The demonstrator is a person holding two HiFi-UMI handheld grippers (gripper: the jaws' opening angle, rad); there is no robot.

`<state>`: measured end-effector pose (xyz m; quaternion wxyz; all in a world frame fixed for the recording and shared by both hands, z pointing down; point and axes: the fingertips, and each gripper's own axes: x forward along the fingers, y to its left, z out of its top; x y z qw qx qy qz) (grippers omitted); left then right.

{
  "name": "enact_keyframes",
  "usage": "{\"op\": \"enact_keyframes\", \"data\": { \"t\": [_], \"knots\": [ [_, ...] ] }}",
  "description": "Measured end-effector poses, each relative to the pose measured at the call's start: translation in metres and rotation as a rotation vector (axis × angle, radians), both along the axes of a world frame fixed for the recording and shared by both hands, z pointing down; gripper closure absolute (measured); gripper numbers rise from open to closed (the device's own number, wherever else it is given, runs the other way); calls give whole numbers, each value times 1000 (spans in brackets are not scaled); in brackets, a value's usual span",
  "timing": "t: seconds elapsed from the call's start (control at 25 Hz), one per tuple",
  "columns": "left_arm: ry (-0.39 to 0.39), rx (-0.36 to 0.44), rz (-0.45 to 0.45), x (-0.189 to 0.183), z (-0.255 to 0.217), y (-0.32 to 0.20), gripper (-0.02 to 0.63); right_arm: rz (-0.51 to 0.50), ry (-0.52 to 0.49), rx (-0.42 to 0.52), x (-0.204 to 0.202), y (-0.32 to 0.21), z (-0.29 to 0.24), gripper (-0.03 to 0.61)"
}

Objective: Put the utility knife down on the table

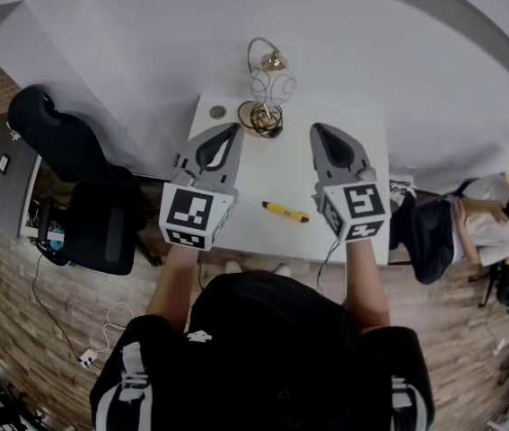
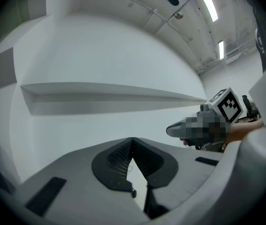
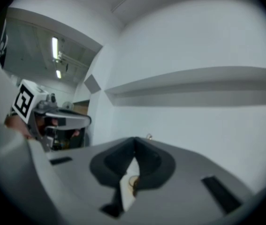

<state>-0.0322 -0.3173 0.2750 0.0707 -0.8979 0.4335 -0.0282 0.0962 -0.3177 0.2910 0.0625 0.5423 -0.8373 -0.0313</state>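
1. On my left gripper the two dark fingers meet at their tips. It is fully closed with nothing between them.
2. My right gripper is the same, with its fingers pressed tip to tip and empty. Through the narrow gap below the tips I see only a sliver of white surface and a brassy glint.
3. From the head view, both grippers are held level and side by side over the white table, noses pointing away from me. Each one's marker cube sits at the near end, above my forearms.
4. Each gripper view catches the other gripper off to one side, held at about the same height.
5. The utility knife, which is yellow, lies flat on the table between the two grippers. It is nearer the right one and close to the table's near edge, and neither gripper touches it.
6. At the table's far edge, ahead of the gap between the grippers, stands a brass-coloured wire ornament. A small round disc lies just to its left.
7. Beyond the table, a black office chair stands to the left. A seated person is well off to the right.
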Motion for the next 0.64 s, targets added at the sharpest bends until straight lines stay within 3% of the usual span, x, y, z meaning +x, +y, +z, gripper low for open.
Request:
{"op": "enact_keyframes", "data": {
  "t": [0.64],
  "knots": [
    [-8,-4,-3,-1,4,0,595,1,8,-4,-1,2,2,545]
  ]
}}
